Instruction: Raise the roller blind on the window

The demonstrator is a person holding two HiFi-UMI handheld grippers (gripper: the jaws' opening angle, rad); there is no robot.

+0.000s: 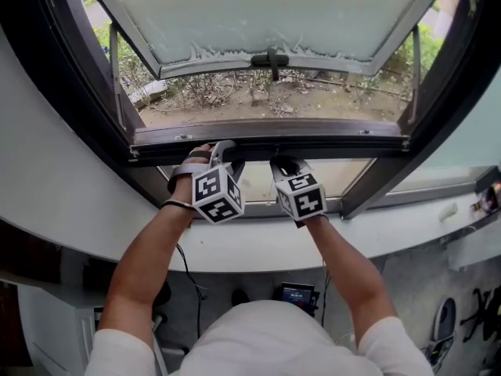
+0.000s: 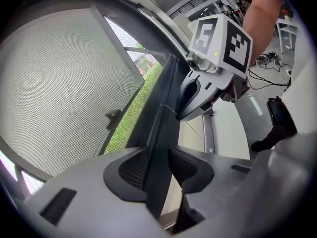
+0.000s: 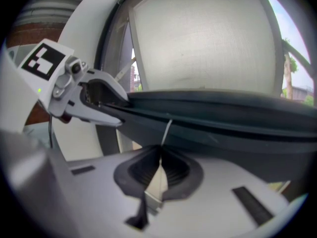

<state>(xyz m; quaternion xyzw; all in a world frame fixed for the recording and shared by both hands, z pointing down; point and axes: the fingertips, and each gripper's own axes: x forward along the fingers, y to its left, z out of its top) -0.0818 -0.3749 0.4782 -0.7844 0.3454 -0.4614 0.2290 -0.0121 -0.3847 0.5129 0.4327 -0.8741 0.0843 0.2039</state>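
Note:
The blind's dark bottom bar runs across the window opening at sill height. My left gripper is shut on that bar, which passes between its two ribbed pads. Just to its right, my right gripper is shut on a thin white pull cord that runs up to the bar. Each gripper shows in the other's view: the right gripper beside the bar, the left gripper clamped on it. The blind's fabric I cannot make out.
Beyond the bar the window sash is swung outward, with a dark handle on its lower edge and bare ground and grass outside. A white sill curves below the grippers. Cables and a small device lie on the floor.

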